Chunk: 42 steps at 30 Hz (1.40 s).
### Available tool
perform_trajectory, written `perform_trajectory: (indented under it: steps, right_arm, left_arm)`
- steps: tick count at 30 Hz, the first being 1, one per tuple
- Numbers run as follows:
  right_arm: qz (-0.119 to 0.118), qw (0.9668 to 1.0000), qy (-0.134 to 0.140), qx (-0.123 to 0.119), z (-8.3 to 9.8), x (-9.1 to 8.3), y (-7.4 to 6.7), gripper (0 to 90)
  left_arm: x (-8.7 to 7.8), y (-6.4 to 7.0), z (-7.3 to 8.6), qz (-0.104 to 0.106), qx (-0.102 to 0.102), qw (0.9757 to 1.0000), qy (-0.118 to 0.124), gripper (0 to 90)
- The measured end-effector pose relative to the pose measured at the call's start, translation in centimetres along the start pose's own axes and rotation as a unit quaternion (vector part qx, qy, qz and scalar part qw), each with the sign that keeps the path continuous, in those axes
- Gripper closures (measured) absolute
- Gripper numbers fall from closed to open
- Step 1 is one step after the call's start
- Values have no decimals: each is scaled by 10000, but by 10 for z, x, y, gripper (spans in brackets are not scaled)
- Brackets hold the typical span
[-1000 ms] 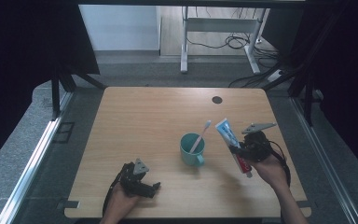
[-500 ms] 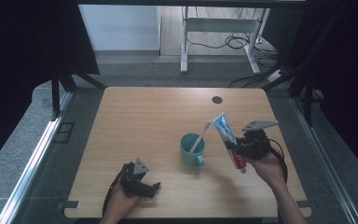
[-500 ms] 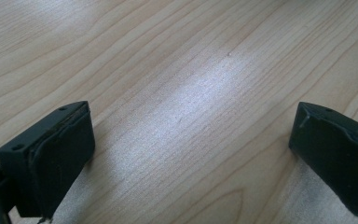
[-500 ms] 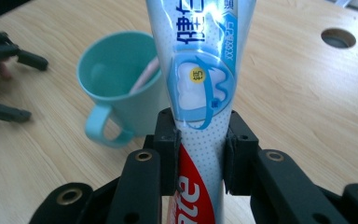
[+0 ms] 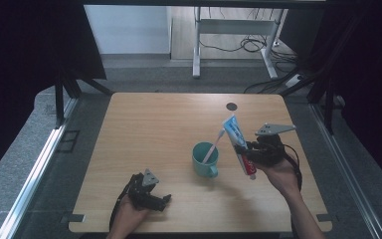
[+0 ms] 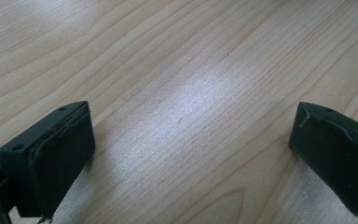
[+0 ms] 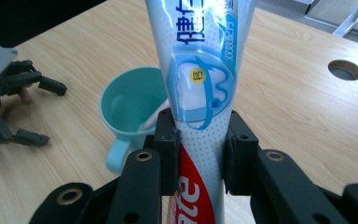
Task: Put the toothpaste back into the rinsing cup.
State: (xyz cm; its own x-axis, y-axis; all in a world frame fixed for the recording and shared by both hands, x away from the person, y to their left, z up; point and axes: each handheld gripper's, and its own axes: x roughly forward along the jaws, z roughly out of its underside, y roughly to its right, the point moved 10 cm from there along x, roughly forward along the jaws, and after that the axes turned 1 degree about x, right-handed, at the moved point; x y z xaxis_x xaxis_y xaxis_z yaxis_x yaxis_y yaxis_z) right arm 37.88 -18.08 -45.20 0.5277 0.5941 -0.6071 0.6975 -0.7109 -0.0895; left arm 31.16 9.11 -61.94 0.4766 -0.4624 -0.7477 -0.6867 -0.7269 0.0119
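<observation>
In the high view the mug stands on the desk right of centre, a toothbrush leaning in it. Just right of it the right gripper holds the toothpaste tube above the desk. The left gripper rests at lower left, well apart.

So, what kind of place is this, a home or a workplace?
Probably a lab or test room, not a home: a bare wooden table with a cable hole, black curtains on both sides, and loose cables on the floor behind.
</observation>
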Motion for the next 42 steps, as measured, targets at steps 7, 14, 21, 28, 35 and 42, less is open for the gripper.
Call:
perform_trajectory:
  steps: [7,14,21,28,35,42]
  right_arm:
    - [-48,9999,88,-59,-11,2,-7,707]
    - [-92,9996,189,-163,-23,6,-15,708]
    - [-127,9993,259,-219,-35,13,-22,708]
    - [-158,9991,299,-269,-45,21,-28,708]
    - [-177,9988,331,-301,-54,28,-32,708]
    - [-188,9985,360,-355,-64,38,-37,708]
  left_arm:
    - [0,0,0,0,2,10000,1,0]
    - [0,0,0,-1,5,10000,-1,0]
    - [0,0,0,1,-7,10000,4,0]
    - [0,0,0,4,-11,10000,4,0]
    - [0,1,0,14,0,10000,-3,0]
    - [0,1,0,34,9,10000,0,0]
